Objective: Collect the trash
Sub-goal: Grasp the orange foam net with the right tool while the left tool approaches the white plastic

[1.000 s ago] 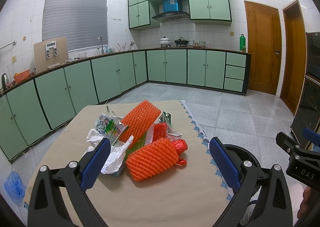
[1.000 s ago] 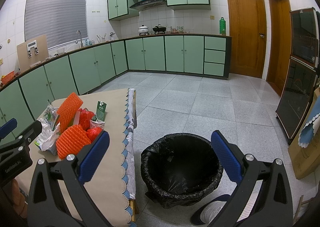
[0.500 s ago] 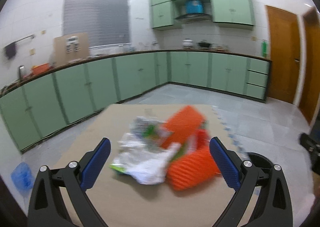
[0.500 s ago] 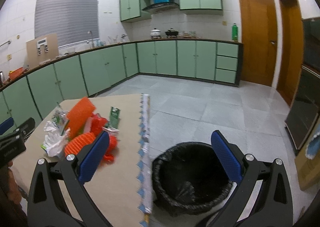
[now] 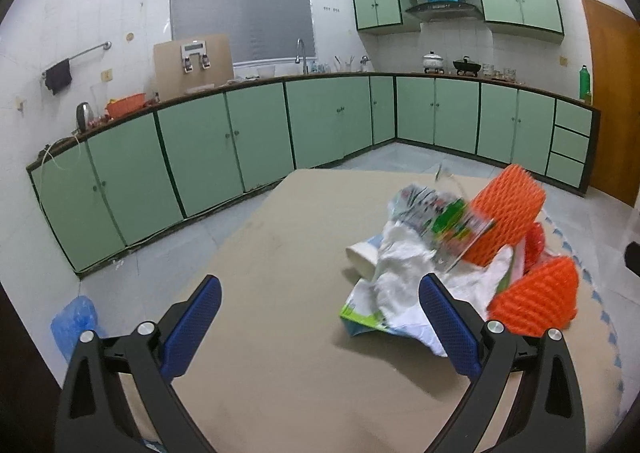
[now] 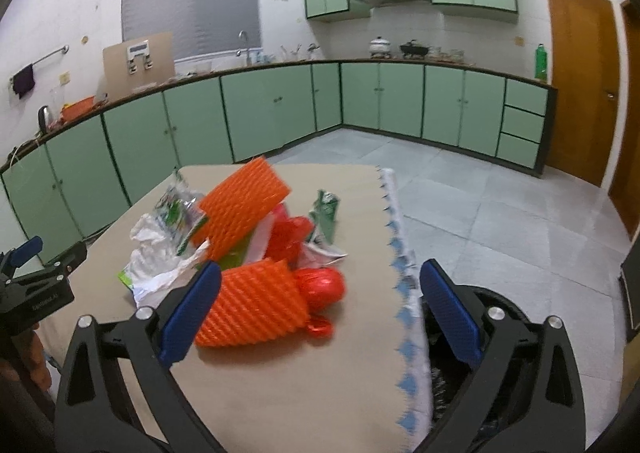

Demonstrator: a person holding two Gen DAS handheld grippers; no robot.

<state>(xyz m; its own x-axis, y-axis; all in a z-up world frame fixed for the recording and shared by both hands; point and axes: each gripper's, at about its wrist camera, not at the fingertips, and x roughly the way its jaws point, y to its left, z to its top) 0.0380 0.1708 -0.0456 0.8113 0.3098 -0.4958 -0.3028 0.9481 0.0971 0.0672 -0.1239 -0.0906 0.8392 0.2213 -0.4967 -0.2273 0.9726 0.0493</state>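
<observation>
A beige-clothed table (image 6: 320,373) carries a heap of trash (image 6: 244,253).

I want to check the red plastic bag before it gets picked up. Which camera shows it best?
The right wrist view: the red plastic bag lies in plain sight beside the near orange foam net. In the left wrist view only a red sliver shows between the two foam nets, blurred.
</observation>
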